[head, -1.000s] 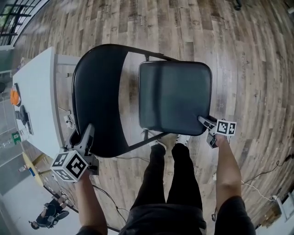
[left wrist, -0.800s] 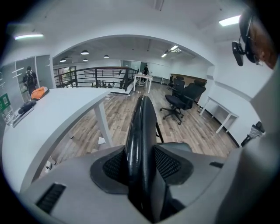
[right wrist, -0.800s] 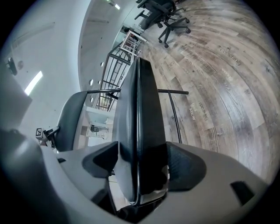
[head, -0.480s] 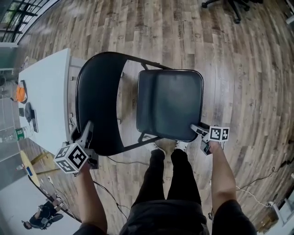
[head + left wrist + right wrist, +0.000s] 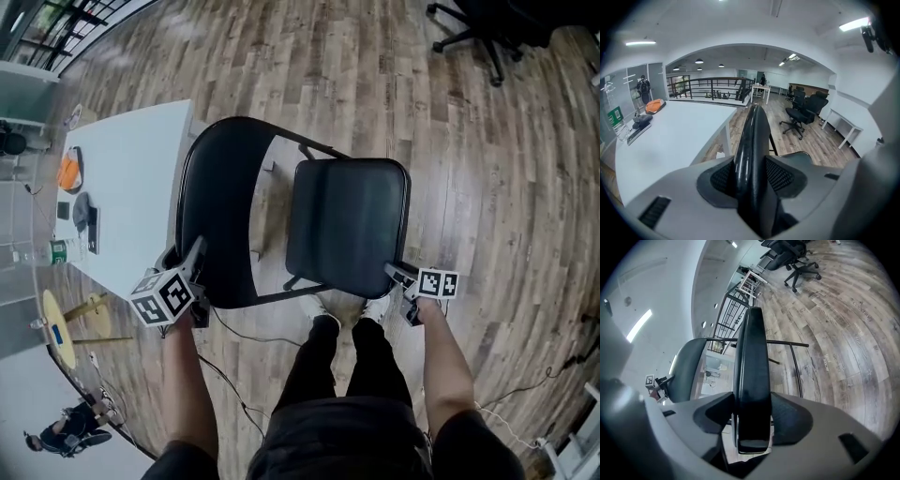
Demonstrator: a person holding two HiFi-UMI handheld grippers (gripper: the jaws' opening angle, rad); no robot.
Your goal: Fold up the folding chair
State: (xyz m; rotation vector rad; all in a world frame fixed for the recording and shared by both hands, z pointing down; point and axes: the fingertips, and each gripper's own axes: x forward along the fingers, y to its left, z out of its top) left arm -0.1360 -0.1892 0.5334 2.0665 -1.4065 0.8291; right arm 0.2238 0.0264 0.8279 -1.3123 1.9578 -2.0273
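Chair (image 5: 347,230): black
Floor (image 5: 487,169): brown-grey wood grain
Table (image 5: 131,187): white
Left gripper (image 5: 194,251): grey; black-white square markers
Right gripper (image 5: 394,271): grey; black-white square markers

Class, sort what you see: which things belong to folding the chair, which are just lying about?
Job: backrest, clamped in left gripper; seat, between the jaws of the right gripper, which have just been closing.
Lying about: white table, orange object, office chair.

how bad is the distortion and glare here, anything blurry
Head view: strong fisheye, the floor planks bow around the seat, but it's sharp. Left gripper view: dark rounded corners, a glossy streak of glare down the backrest, near parts soft. Right gripper view: same dark corners, floor bowed, the close seat edge soft.
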